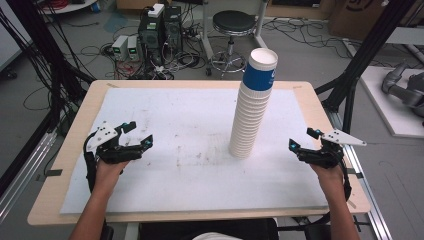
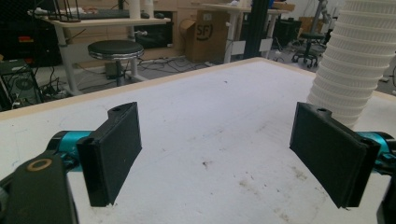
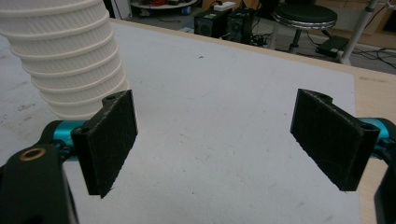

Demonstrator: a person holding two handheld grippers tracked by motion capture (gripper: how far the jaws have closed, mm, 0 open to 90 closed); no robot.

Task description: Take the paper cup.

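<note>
Item: tall stack of paper cups point(image 1: 252, 107), upright on desk point(image 1: 165, 150), right of centre. Left tongs point(image 1: 139, 135) and right tongs point(image 1: 301, 139): spread, empty, flanking it apart. Best handling: pinch top cup lightly, steady stack low.

A tall stack of paper cups point(image 1: 252, 107) stands on the mat point(image 1: 190, 165) covering the table point(image 1: 75, 125), right of centre and nearer the far edge than the near one. The left gripper point(image 1: 136, 135) hovers near the table's left edge and the right gripper point(image 1: 303, 139) near its right edge, the stack between them. A stool point(image 1: 233, 22) stands on the floor beyond the far edge.
</note>
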